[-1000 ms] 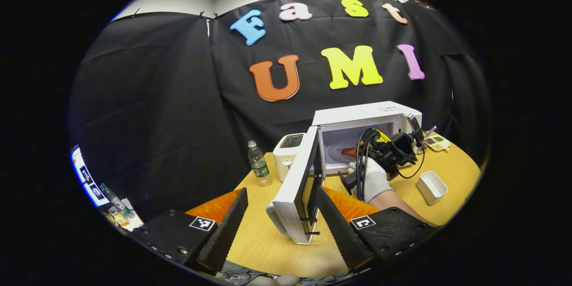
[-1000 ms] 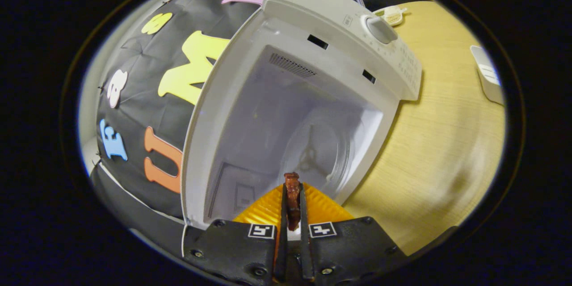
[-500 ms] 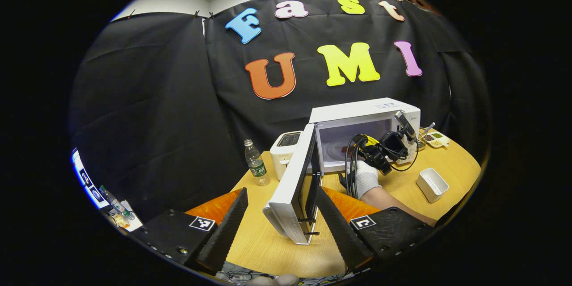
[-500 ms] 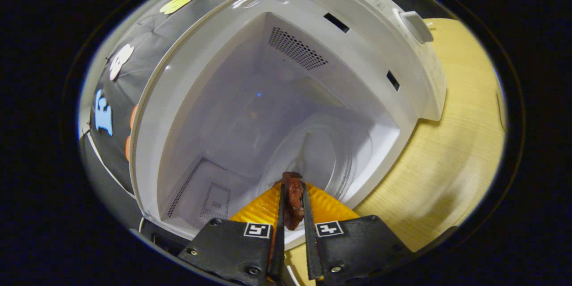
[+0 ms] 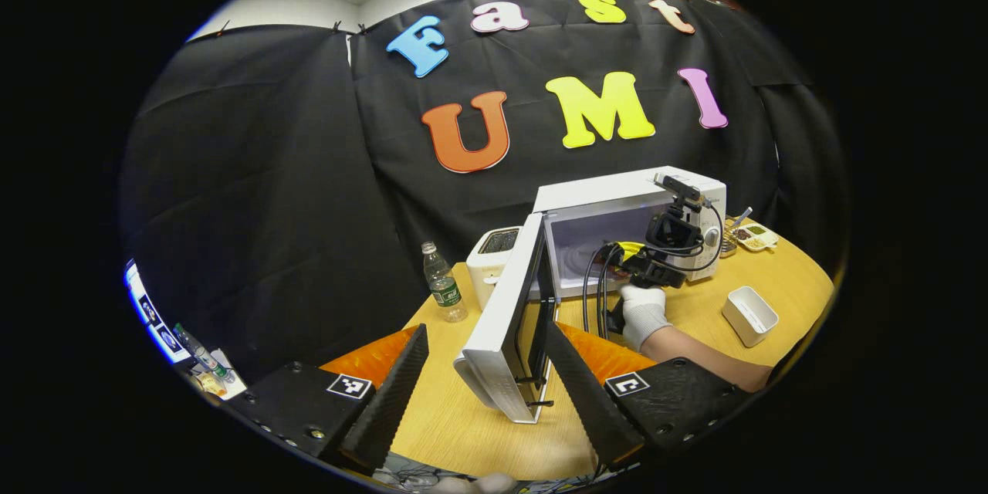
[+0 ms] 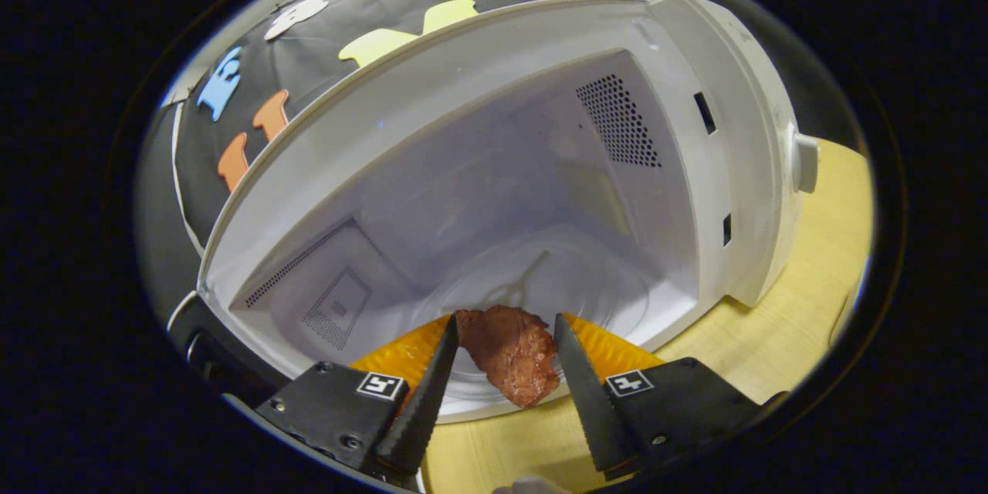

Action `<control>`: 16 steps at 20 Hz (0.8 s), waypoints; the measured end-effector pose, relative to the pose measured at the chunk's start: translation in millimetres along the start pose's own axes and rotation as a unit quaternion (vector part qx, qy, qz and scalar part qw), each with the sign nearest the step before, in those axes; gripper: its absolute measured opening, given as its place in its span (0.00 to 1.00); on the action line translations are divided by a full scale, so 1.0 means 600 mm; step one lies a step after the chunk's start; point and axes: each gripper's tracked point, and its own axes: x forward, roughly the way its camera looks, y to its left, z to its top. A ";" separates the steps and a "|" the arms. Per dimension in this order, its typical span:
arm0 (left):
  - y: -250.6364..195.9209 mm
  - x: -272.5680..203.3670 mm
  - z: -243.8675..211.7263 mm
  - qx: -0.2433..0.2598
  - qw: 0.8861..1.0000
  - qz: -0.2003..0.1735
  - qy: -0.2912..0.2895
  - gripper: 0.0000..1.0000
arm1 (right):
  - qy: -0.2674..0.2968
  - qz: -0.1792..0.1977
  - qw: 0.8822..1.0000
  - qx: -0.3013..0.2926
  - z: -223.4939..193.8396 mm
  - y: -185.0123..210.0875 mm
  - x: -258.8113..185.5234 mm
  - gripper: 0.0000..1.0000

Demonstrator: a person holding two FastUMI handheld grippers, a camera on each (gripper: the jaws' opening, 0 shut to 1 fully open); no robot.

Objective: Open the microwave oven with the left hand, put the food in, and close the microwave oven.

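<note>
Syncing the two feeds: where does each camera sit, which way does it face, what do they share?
Left gripper view: rides the left gripper, back from the table, facing the open microwave door; own fingers spread, the person's gloved hand holding the right gripper farther off.
Right gripper view: rides the right gripper at the microwave mouth, looking into the cavity; own fingers apart around the meat.
Shared: microwave, table.

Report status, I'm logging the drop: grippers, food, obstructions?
Both grippers open: right gripper at microwave mouth, left gripper near door. Food lies between right fingers, unpinched. Nothing blocking.
</note>
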 end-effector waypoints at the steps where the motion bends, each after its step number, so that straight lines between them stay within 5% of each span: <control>1: 0.002 -0.001 0.001 0.000 1.000 0.001 -0.002 0.94 | -0.003 0.003 1.000 -0.006 0.005 0.001 -0.005 0.83; 2: 0.003 -0.002 0.003 -0.001 1.000 0.001 -0.005 0.94 | -0.013 0.005 1.000 -0.014 0.015 0.003 -0.011 0.76; 7: 0.013 -0.005 0.012 -0.006 1.000 0.003 -0.012 0.94 | -0.031 0.025 0.997 -0.059 0.070 0.021 -0.067 0.92; 10: 0.020 -0.008 0.027 -0.011 1.000 0.003 -0.018 0.94 | -0.031 0.045 0.994 -0.095 0.112 0.033 -0.133 0.85; 16: 0.051 -0.016 0.060 -0.015 0.999 0.004 -0.031 0.94 | -0.030 0.058 0.980 -0.188 0.228 -0.008 -0.291 0.91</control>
